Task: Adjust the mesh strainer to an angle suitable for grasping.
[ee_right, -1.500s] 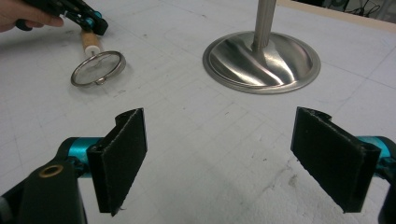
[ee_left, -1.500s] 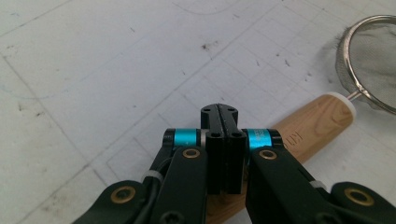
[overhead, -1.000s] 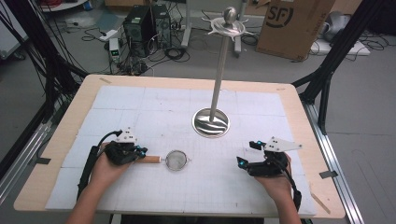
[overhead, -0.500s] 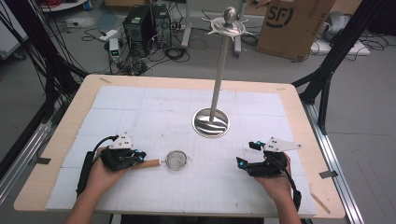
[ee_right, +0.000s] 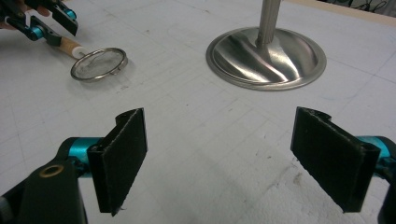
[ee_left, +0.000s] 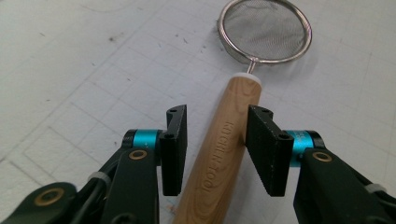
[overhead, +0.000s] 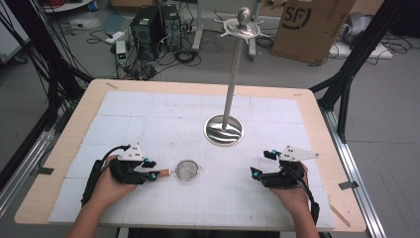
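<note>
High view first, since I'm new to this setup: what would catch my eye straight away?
The tall shiny steel stand with a round base rises from the middle of the white gridded table mat. Nearer the person, a small round wire-mesh strainer with a wooden handle lies flat. The left claw straddles that handle; its jaws have just been opening. The right claw is open over bare mat.

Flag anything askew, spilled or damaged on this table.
Nothing stands out. The strainer lies flat on the mat, its wooden handle between the left gripper's jaws, which have just been opening. The metal stand is upright.
</note>
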`<control>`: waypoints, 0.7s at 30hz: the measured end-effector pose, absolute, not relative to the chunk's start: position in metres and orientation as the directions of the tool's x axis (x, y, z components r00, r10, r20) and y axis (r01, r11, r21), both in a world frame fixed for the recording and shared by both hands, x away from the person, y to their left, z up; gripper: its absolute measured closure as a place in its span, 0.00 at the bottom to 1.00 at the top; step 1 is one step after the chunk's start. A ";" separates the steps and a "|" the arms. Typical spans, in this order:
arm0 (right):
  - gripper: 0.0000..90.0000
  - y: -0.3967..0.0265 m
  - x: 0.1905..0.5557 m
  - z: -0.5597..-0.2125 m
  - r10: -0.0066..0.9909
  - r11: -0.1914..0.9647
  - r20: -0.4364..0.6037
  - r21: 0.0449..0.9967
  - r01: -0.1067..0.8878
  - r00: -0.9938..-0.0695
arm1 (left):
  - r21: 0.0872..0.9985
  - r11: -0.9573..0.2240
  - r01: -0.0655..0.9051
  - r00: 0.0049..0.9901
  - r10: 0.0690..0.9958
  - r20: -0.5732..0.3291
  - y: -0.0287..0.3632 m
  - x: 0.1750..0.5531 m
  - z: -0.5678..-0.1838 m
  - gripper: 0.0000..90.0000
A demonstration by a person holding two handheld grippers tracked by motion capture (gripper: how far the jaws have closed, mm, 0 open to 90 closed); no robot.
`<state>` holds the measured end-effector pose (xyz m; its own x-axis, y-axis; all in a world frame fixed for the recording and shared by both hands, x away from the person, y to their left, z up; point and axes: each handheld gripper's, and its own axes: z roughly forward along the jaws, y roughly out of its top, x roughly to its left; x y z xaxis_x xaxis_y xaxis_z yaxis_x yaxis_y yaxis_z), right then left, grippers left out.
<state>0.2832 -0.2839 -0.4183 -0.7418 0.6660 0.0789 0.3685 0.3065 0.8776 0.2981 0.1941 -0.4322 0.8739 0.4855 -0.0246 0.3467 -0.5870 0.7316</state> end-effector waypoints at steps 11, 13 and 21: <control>0.20 -0.283 0.284 -0.420 0.659 0.313 0.080 0.874 0.370 -0.747 | 0.684 -0.659 0.313 0.905 0.424 -0.006 0.183 0.299 -0.436 0.69; 0.20 -0.283 0.285 -0.420 0.660 0.313 0.078 0.875 0.369 -0.747 | 0.677 -0.676 0.290 0.920 0.392 -0.002 0.177 0.297 -0.436 0.73; 0.20 -0.283 0.284 -0.420 0.659 0.312 0.078 0.877 0.366 -0.748 | 0.659 -0.709 0.251 0.937 0.350 0.019 0.153 0.297 -0.434 0.76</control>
